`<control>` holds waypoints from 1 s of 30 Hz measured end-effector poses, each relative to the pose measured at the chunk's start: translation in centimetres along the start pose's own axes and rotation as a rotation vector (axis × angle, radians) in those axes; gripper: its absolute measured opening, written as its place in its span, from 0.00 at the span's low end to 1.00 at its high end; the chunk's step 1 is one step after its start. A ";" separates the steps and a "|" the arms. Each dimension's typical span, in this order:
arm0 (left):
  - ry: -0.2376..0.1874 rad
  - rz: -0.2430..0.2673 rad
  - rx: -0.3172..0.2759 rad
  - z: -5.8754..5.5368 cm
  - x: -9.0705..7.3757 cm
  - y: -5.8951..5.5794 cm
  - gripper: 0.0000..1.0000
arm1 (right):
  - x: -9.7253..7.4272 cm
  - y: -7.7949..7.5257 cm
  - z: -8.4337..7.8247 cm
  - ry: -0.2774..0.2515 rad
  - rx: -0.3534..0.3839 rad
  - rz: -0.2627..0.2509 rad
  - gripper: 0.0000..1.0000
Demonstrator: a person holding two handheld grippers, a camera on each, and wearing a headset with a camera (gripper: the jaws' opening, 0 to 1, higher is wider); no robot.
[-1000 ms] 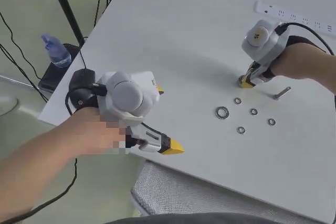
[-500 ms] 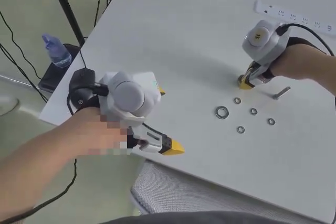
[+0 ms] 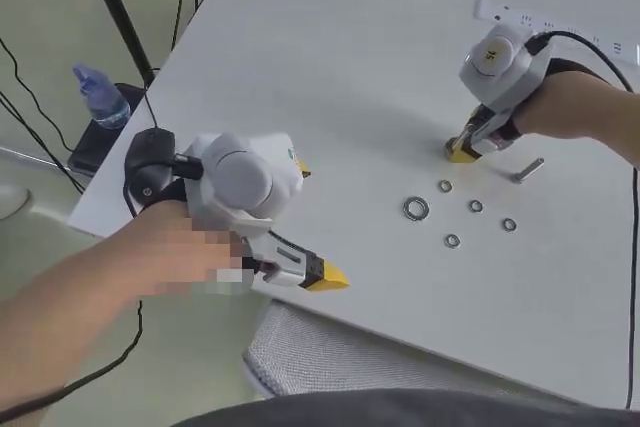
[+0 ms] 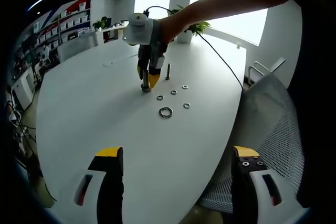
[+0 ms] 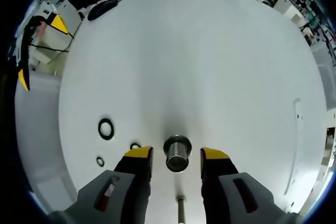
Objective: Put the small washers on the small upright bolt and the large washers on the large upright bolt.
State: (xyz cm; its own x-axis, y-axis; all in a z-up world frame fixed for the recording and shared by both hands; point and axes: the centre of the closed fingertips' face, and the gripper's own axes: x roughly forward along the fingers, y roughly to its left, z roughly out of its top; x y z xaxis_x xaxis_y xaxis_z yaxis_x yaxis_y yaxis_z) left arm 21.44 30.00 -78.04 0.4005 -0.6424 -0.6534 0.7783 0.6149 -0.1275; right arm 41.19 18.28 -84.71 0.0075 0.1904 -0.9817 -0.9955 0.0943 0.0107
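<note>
right gripper point(image 5: 177, 153) still straddles large bolt point(image 5: 177, 157), fingers point(image 5: 139, 157) apart, seemingly not touching; left gripper point(image 4: 178, 153) unmoved, fingers point(image 4: 109, 161) spread

The left gripper point(image 3: 315, 224) is held low and near the body on the left forearm point(image 3: 70, 317), roughly level, its two yellow-tipped jaws spread wide. The right forearm point(image 3: 590, 112) reaches well forward, and the right gripper point(image 3: 462, 152) points steeply down, its jaws parted by a narrow gap.
</note>
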 end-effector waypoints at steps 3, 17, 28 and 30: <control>-0.006 0.000 0.000 0.4 -0.1 -0.1 0.85 | -0.7 0.3 0.2 -0.019 0.013 0.003 0.41; -0.020 -0.005 0.005 1.3 -0.2 -0.7 0.84 | -3.5 1.2 0.8 -0.076 -0.004 -0.005 0.48; -0.016 -0.003 0.026 1.9 -0.7 -0.9 0.83 | -4.5 2.6 1.3 -0.102 -0.024 -0.002 0.49; -0.015 -0.001 0.029 1.9 -0.8 -1.0 0.83 | -4.7 3.0 1.4 -0.106 -0.023 -0.003 0.49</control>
State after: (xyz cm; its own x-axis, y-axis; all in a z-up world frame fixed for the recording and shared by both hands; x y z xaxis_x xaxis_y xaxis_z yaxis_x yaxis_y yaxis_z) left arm 21.30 29.06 -75.94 0.4070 -0.6499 -0.6418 0.7923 0.6009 -0.1060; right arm 38.26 19.03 -79.77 0.0197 0.2924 -0.9561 -0.9973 0.0728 0.0017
